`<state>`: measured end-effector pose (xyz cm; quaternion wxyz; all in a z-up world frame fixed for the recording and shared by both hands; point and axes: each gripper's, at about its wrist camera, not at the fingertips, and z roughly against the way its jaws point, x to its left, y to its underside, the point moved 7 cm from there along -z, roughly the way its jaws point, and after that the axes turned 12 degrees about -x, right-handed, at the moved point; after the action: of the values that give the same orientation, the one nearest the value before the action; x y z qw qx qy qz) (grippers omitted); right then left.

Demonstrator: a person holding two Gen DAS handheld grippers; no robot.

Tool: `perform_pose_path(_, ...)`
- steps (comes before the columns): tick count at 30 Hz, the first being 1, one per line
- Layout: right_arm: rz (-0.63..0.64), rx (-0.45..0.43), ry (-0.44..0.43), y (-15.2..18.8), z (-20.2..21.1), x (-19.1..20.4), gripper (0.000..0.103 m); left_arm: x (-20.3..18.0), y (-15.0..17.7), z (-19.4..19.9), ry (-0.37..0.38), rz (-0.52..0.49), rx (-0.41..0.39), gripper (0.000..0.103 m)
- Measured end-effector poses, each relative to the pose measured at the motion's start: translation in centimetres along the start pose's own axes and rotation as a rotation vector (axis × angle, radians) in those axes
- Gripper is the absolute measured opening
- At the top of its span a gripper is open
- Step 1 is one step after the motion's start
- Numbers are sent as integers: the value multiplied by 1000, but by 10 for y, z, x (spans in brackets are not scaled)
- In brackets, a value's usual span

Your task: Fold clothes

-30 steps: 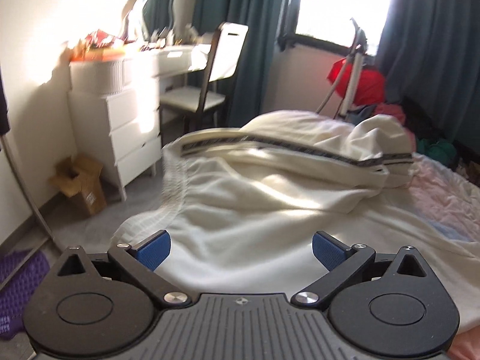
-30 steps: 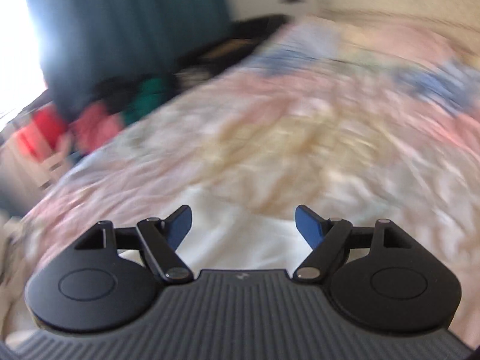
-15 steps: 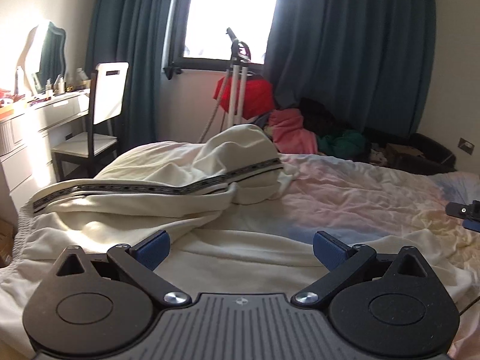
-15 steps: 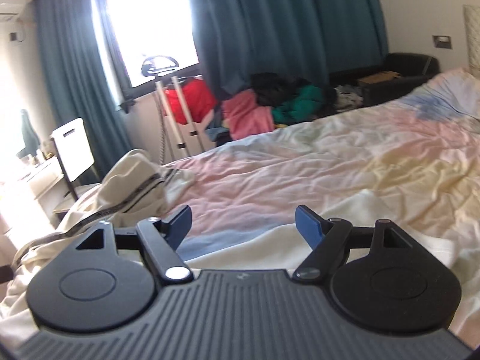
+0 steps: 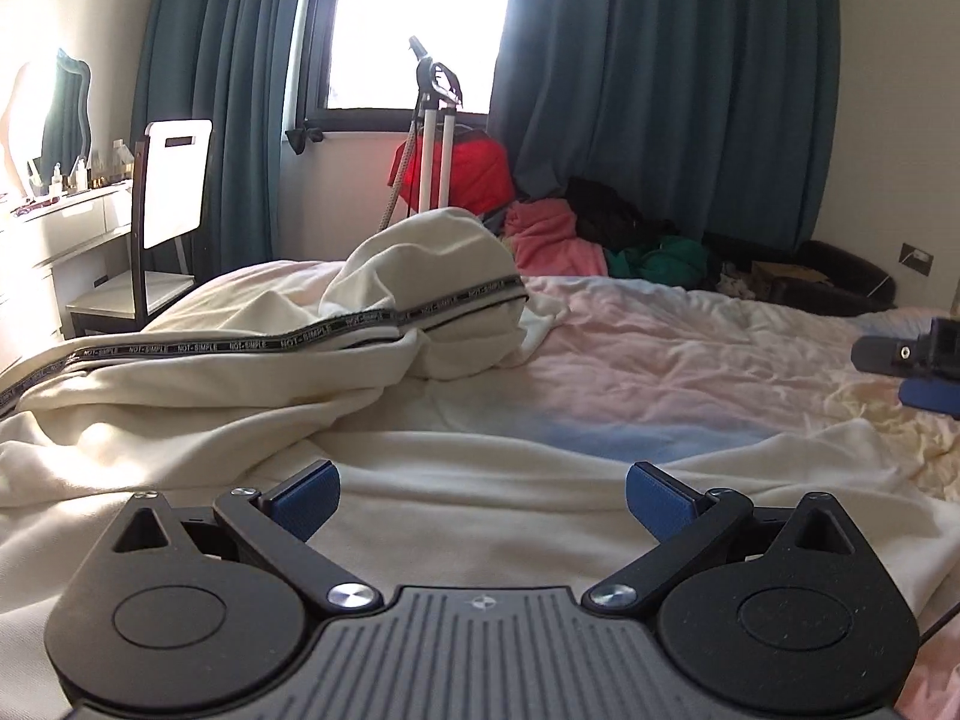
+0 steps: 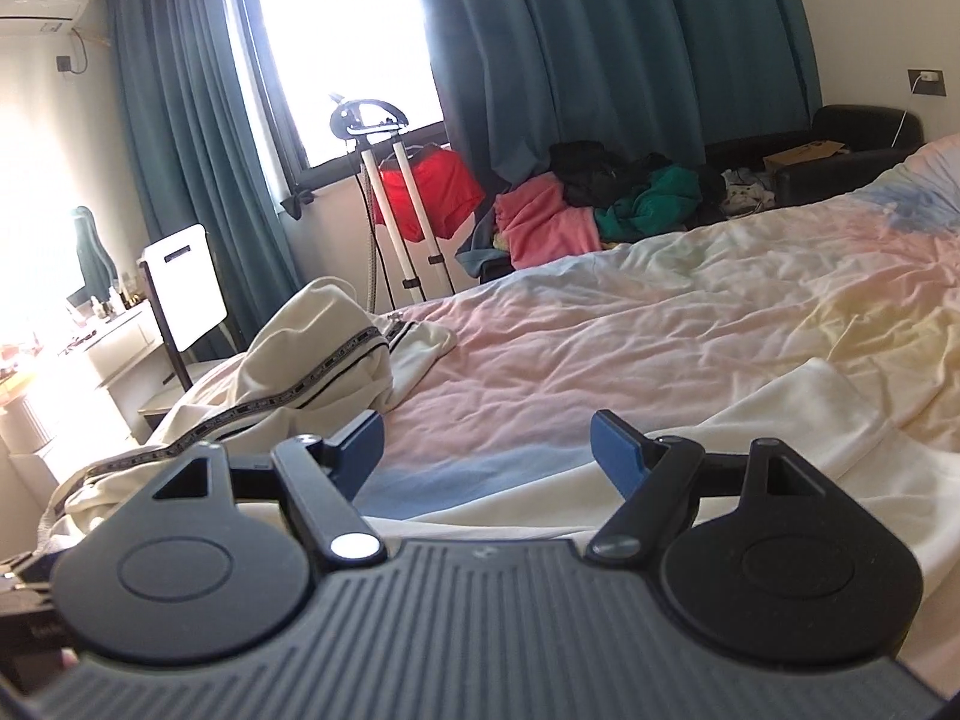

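A cream garment [image 5: 252, 402] with a black lettered stripe [image 5: 336, 327] lies crumpled across the near part of the bed; it also shows in the right wrist view [image 6: 312, 360]. A flat part of it spreads under both grippers [image 6: 798, 420]. My left gripper [image 5: 480, 495] is open and empty, hovering low over the cream cloth. My right gripper [image 6: 486, 450] is open and empty above the cloth's edge and the bedsheet. The right gripper's tip also shows in the left wrist view [image 5: 912, 369] at the far right.
The bed has a pastel pink, blue and yellow sheet [image 5: 690, 360]. A white chair [image 5: 162, 222] and dresser [image 5: 54, 228] stand at the left. A garment steamer stand [image 6: 390, 204] and a pile of clothes [image 6: 600, 204] are by the teal curtains [image 5: 660, 90].
Both views have swung toward the window and steadied. The left gripper turned right, away from the dresser. Both grippers stayed open.
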<state>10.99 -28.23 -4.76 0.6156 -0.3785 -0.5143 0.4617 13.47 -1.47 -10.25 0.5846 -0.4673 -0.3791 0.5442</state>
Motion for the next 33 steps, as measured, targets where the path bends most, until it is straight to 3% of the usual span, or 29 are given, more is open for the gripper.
perform_pose_path(6, -9, 25, -12, 12, -8, 2, 74, -4, 5, -1, 9, 10, 8, 102)
perform_pose_path(9, -40, 59, -23, 19, -15, 3, 57, -8, 0, 8, 2, -13, -26, 102)
perform_pose_path(11, -52, 86, -29, 27, -20, 5, 35, -9, -4, 15, -1, -19, -45, 102)
perform_pose_path(12, -61, 105, -32, 31, -23, 7, 33, -9, -7, 18, -2, -19, -53, 102)
perform_pose_path(18, -178, 255, -92, 45, -74, 27, 34, 4, -17, 32, -29, 10, -100, 102)
perform_pose_path(20, -246, 270, -117, 47, -104, 34, 35, 13, -17, 32, -41, 30, -105, 103)
perform_pose_path(25, -408, 288, -107, 65, -198, 44, 36, 36, -12, 16, -59, 97, -70, 103)
perform_pose_path(30, -466, 257, -96, 84, -295, 54, 42, 61, 5, -8, -98, 121, -60, 103)
perform_pose_path(33, -496, 232, -66, 93, -342, 51, 42, 69, 16, -30, -72, 205, -50, 103)
